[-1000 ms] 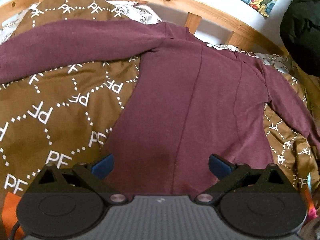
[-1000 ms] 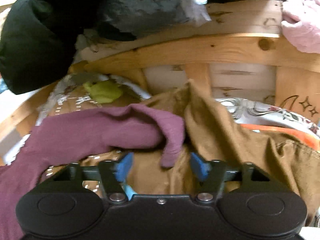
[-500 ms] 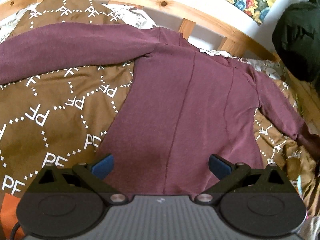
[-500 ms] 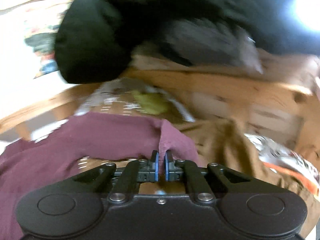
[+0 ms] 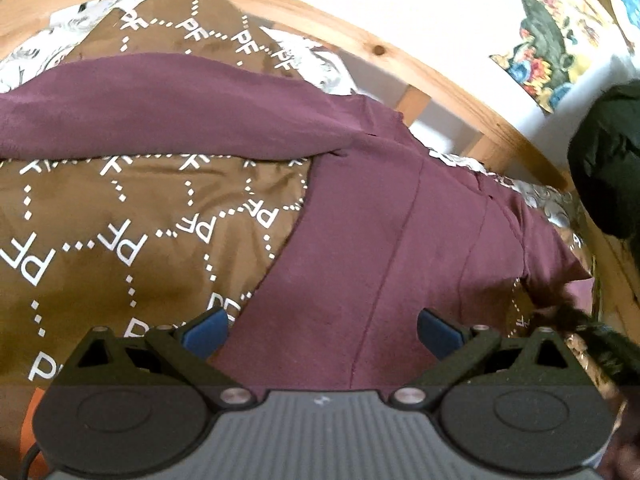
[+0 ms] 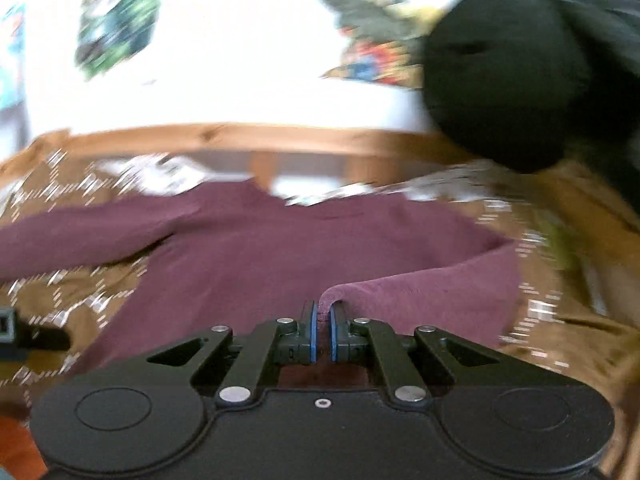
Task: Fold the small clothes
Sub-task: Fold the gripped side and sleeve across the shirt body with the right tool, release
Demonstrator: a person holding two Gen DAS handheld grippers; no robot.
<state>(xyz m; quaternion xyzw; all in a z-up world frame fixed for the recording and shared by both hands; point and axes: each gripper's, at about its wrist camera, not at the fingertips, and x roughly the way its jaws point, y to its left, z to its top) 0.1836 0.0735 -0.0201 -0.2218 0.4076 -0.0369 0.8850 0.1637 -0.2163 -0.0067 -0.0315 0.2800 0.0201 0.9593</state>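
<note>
Maroon long-sleeved top (image 5: 360,240) lies spread on a brown bedspread (image 5: 120,220) printed with white "PF" letters and dotted lines, as the left wrist camera shows it. One sleeve stretches away to the left across the spread; the body of the top runs from the middle down to the camera. The left gripper (image 5: 322,330) hangs over the lower hem with its blue-padded jaws spread wide, nothing between them but the cloth lying flat below. A wooden bed rail (image 5: 400,60) curves behind the spread, a dark bundle (image 5: 608,160) sits at the right edge, and a colourful picture (image 5: 560,48) hangs on the white wall.

Right wrist view is blurred. The right gripper (image 6: 322,338) is clenched on the end of the top's other sleeve (image 6: 420,292), the cloth pinched between the blue pads and rising in a fold from them, so that this sleeve lies drawn over the body of the top (image 6: 280,248). The brown bedspread (image 6: 580,340) shows on both sides, the wooden rail (image 6: 260,136) runs across behind, and the dark bundle (image 6: 520,60) fills the upper right.
</note>
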